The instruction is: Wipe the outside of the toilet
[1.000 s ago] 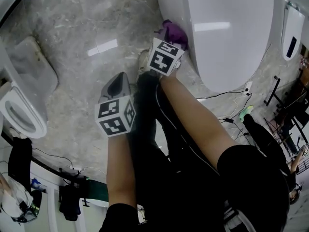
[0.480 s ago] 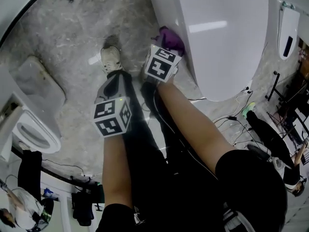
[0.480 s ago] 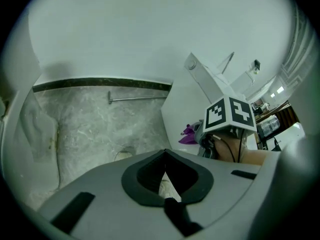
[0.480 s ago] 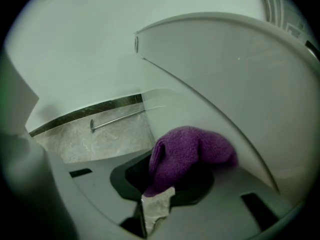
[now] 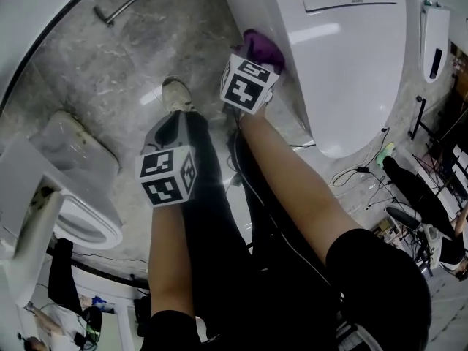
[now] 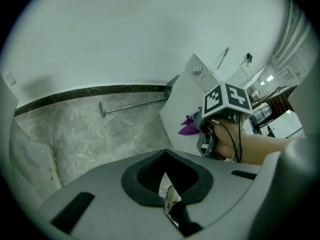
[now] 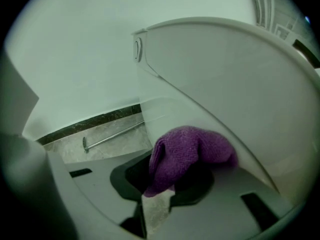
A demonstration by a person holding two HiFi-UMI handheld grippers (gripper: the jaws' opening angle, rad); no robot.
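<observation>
The white toilet [image 5: 351,57] fills the upper right of the head view. A purple cloth [image 5: 262,48] is pressed against its left outer side. My right gripper [image 5: 257,58] is shut on that cloth, and its marker cube sits just below. In the right gripper view the cloth [image 7: 187,154] bulges out of the right gripper [image 7: 165,186] and touches the curved toilet wall [image 7: 225,94]. My left gripper [image 5: 172,126] hangs over the floor, left of the toilet, shut and holding nothing. From the left gripper [image 6: 165,176] view, the cloth [image 6: 189,126] shows beside the toilet [image 6: 182,101].
A second toilet [image 5: 80,218] stands at the lower left. A metal rod [image 5: 135,2] lies on the marble floor by the wall. The person's shoe [image 5: 175,93] and dark trouser legs are between the grippers. Cables [image 5: 358,174] trail on the floor beyond the toilet's front.
The head view has swung toward the toilet's back. My right gripper and the cloth have slid a little along the toilet's side toward the tank. The left gripper has hardly moved.
</observation>
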